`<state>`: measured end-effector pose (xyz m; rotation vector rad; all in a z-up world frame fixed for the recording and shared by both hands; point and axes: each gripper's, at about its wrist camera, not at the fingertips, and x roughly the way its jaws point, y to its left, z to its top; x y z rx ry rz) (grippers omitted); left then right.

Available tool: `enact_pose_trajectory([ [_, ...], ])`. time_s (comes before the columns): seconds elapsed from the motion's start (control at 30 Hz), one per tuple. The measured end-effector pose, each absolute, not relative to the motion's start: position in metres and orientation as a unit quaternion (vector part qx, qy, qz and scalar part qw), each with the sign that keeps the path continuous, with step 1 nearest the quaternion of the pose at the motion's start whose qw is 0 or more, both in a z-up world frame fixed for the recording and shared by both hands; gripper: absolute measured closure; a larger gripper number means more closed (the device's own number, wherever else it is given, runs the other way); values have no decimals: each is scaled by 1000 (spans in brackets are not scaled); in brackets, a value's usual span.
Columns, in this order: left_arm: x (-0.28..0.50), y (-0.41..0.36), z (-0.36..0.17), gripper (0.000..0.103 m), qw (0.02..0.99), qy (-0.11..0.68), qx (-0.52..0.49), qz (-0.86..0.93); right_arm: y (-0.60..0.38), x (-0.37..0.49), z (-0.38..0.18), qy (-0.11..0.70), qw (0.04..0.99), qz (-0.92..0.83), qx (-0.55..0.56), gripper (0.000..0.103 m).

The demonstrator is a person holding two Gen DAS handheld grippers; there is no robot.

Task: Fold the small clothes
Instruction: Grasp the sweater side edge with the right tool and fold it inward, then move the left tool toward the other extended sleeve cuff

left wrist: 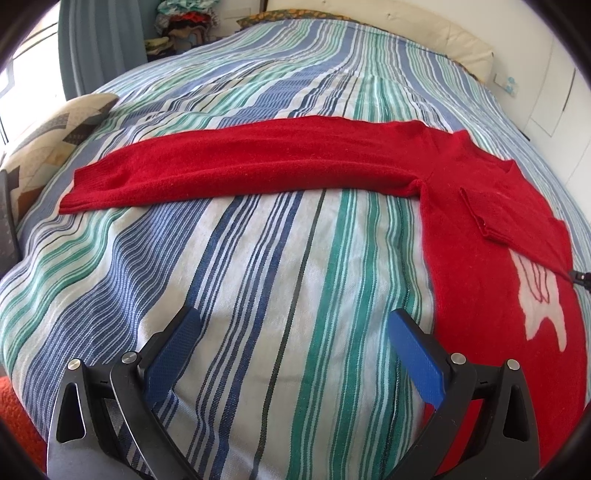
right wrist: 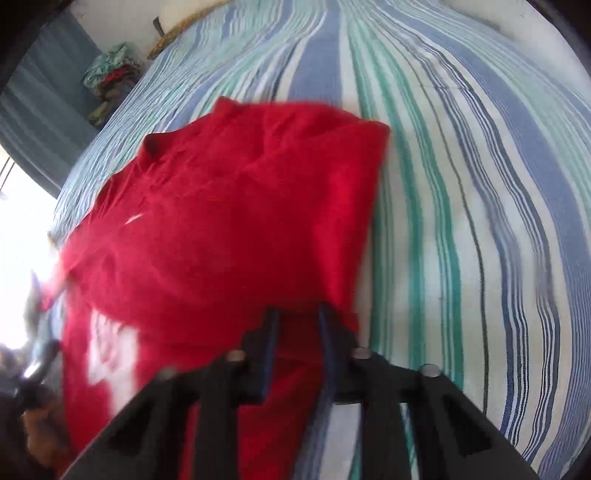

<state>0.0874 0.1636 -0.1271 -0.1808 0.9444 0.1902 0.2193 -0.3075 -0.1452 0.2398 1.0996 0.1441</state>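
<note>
A red sweater (left wrist: pixel 480 258) with a white motif (left wrist: pixel 543 302) lies on the striped bedspread (left wrist: pixel 258 258). One sleeve (left wrist: pixel 240 162) stretches flat to the left, and the other sleeve's cuff (left wrist: pixel 476 214) is folded over the chest. My left gripper (left wrist: pixel 295 325) stands open above bare bedspread, left of the sweater's body, with nothing between its blue pads. In the blurred right wrist view the red sweater (right wrist: pixel 221 221) fills the middle. My right gripper (right wrist: pixel 297 317) is shut on red fabric at its right edge, which is doubled over.
A patterned pillow (left wrist: pixel 48 136) lies at the bed's left side, with a dark flat object (left wrist: pixel 7 221) beside it. A pile of clothes (left wrist: pixel 184 26) sits beyond the far corner. A cream headboard (left wrist: pixel 443 40) lines the far right. Striped bedspread (right wrist: pixel 461 221) extends right of the sweater.
</note>
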Motion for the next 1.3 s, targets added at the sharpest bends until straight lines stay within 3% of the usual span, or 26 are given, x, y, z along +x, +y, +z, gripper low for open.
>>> enact_pose_trajectory([
  [0.03,86,163,-127,1,882,454,-84,92,-312,213,-139,508,851,55,122,103],
  [0.1,86,162,-127,1,882,455,-82,93,-307,198,-122,491,862,50,117,92],
  [0.17,88,163,-129,1,879,459,-86,95,-286,177,-103,481,865,97,104,92],
  [0.23,88,164,-130,1,877,462,-87,96,-263,152,-98,489,853,155,95,83],
  [0.3,87,163,-132,1,876,465,-80,95,-241,124,-107,510,835,195,76,66],
  [0.43,82,157,-134,1,875,471,-55,96,-231,52,-155,560,806,188,30,63],
  [0.63,77,155,-133,1,869,481,-53,101,-234,1,-113,492,852,172,37,61],
  [0.7,74,156,-133,1,869,482,-54,102,-229,-5,-109,477,860,179,41,41],
  [0.73,73,155,-133,1,868,483,-53,102,-227,-7,-114,477,860,179,43,38],
  [0.87,65,154,-130,1,864,490,-47,104,-207,8,-155,542,821,172,36,36],
  [1.07,59,154,-117,1,873,474,-68,92,-209,7,-132,480,851,203,58,35],
  [1.3,64,159,-114,1,877,465,-89,79,-205,6,-133,467,860,201,48,35],
])
